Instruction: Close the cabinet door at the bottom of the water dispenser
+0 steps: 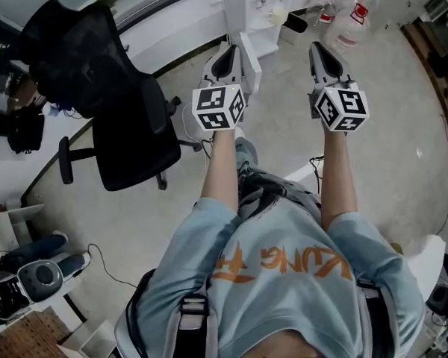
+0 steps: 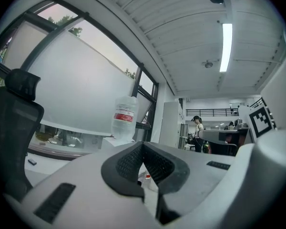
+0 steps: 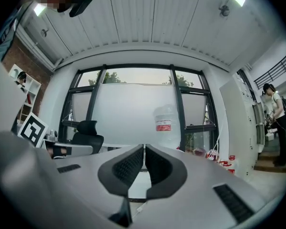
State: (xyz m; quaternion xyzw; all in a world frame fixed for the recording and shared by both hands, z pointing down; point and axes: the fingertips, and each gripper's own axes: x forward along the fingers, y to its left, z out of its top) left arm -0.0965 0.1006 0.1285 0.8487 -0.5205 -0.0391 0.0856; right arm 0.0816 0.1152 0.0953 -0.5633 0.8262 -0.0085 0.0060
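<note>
Two jaw pairs are pressing shut on nothing: the left hand-held gripper [image 1: 225, 60] and the right hand-held gripper [image 1: 325, 57] are both pointing level. We are facing the upright water dispenser [image 1: 243, 6] at twelve o'clock, nearer the left one. We are not making out its bottom cabinet door surely; it is perhaps the white panel [image 1: 252, 69] beside that tip. The bottle [image 2: 124, 118] is showing a red label, unreadable.

The person wears a light blue short-sleeved T-shirt [image 1: 284, 230] with orange lettering across it, crossed by grey and dark harness straps [image 1: 196, 319]. The left gripper [image 1: 228, 54] and right gripper [image 1: 319, 51] have grey shells and black ribbed jaws. Each carries a white cube [image 1: 219, 108] printed with black square markers.
</note>
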